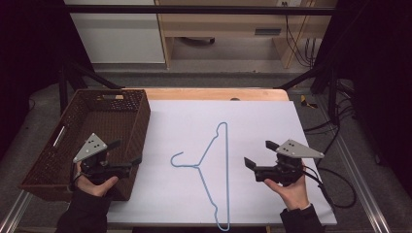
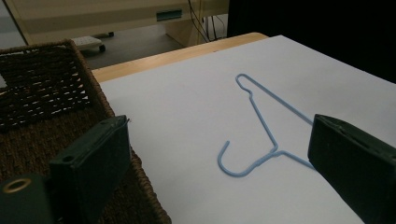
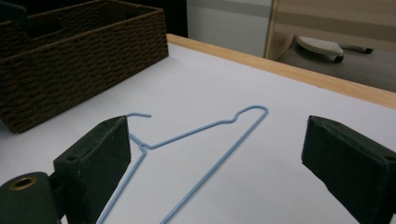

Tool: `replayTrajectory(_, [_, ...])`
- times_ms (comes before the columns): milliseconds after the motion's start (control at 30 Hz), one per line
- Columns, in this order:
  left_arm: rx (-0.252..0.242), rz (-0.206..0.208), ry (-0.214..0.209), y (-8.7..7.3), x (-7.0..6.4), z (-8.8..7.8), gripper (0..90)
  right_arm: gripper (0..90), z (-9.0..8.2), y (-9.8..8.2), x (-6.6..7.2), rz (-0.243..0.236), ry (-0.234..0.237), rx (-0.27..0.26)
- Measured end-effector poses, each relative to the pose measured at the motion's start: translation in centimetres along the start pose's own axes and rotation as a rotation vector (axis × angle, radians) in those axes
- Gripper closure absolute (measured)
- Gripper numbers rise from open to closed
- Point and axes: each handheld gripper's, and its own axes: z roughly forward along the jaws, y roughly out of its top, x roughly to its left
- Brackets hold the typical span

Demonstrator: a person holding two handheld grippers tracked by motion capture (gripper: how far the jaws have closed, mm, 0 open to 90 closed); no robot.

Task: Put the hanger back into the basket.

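Hanger (image 1: pixel 216 170) wire lies flat on the white sheet (image 1: pixel 170 111) in the high view, long bar running near-to-far, hook toward the basket (image 1: pixel 34 165), between the left gripper (image 1: pixel 127 151) and the nearer right gripper (image 1: pixel 256 154). Left gripper view: jaws apart, empty, hook just ahead. Right gripper view: jaws apart, the hanger's neck by one jaw.

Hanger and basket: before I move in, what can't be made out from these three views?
- Blue hanger: in the left gripper view its near arm runs behind the black jaw at the right; in the right gripper view the jaw at the left covers part of its neck and the bottom edge cuts off its lower end.
- Wicker basket: in the high view the left gripper and hand cover part of its near inside; whether anything lies there cannot be told.
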Motion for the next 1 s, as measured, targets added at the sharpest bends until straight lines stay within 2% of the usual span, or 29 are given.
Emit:
replayTrajectory(100, [0.001, -0.002, 0.002, 0.0, 0.1, 0.0, 5.5, 9.3, 0.9, 0.0, 1.2, -0.019, 0.014, 0.029])
replayTrajectory(200, [0.0, 0.0, 0.002, 0.0, 0.0, 0.0, 5.5, 13.0, 2.3, -0.1, 2.6, -0.019, 0.034, 0.07])
replayTrajectory(233, [0.0, 0.001, 0.002, 0.0, 0.0, 0.0, 5.5, 13.0, 2.3, -0.1, 2.6, -0.019, 0.034, 0.07])
replayTrajectory(267, [0.001, 0.001, 0.003, 0.0, 0.0, 0.0, 5.5, 14.1, 3.1, -0.2, 3.3, -0.026, 0.044, 0.093])
replayTrajectory(400, [-0.001, 0.0, 0.006, 0.0, 0.1, 0.0, 5.5, 16.0, 4.4, -0.3, 4.3, -0.041, 0.047, 0.134])
replayTrajectory(500, [-0.002, 0.002, 0.007, 0.0, 0.1, -0.1, 5.5, 18.5, 6.2, -0.5, 5.6, -0.053, 0.053, 0.179])
replayTrajectory(633, [-0.009, 0.003, 0.007, 0.1, 0.1, -0.2, 5.5, 20.6, 7.6, -0.7, 6.6, -0.063, 0.069, 0.209])
replayTrajectory(733, [-0.011, 0.001, 0.007, 0.1, 0.2, -0.2, 5.5, 21.3, 8.7, -1.2, 7.5, -0.073, 0.075, 0.241])
replayTrajectory(767, [-0.01, 0.001, 0.007, 0.1, 0.2, -0.2, 5.6, 24.3, 9.5, -1.7, 8.0, -0.081, 0.078, 0.268])
replayTrajectory(833, [-0.011, -0.002, 0.008, 0.1, 0.1, -0.1, 5.6, 25.2, 9.8, -2.0, 8.1, -0.085, 0.082, 0.283])
replayTrajectory(867, [-0.01, -0.001, 0.008, 0.1, 0.1, -0.1, 5.6, 27.8, 10.5, -2.6, 8.5, -0.089, 0.093, 0.318])
replayTrajectory(900, [-0.01, 0.0, 0.008, 0.1, 0.1, -0.1, 5.6, 27.8, 10.5, -2.6, 8.5, -0.089, 0.093, 0.318])
replayTrajectory(933, [-0.006, 0.003, 0.007, 0.1, 0.1, -0.1, 5.7, 30.6, 11.2, -3.2, 8.8, -0.084, 0.094, 0.348])
replayTrajectory(967, [-0.006, 0.003, 0.007, 0.1, 0.1, -0.1, 5.7, 30.6, 11.2, -3.2, 8.8, -0.084, 0.094, 0.348])
replayTrajectory(1000, [-0.006, 0.003, 0.006, 0.1, 0.1, -0.1, 5.7, 34.9, 11.8, -3.8, 9.1, -0.085, 0.102, 0.371])
